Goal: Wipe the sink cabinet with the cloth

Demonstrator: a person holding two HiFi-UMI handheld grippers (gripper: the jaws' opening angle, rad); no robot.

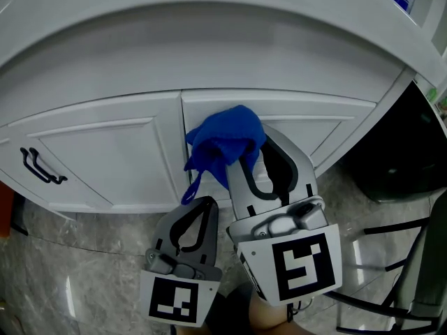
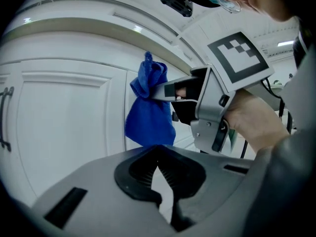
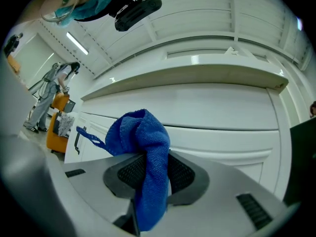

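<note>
Head view: from above, steeply down on the sink cabinet (image 1: 105, 152) front, close. Gripper views: low, tilted upward (wide-angle), seemingly closer still. All three share the cloth (image 1: 227, 142) against that front.

The right hand-held gripper (image 3: 157, 171) has its jaws closed on the blue cloth (image 3: 140, 135). The cloth bunches above the jaws and hangs down between them. Its loop (image 3: 90, 136) points left. Behind is the white sink cabinet (image 3: 222, 113), with a black door handle (image 3: 77, 143) at left.
</note>
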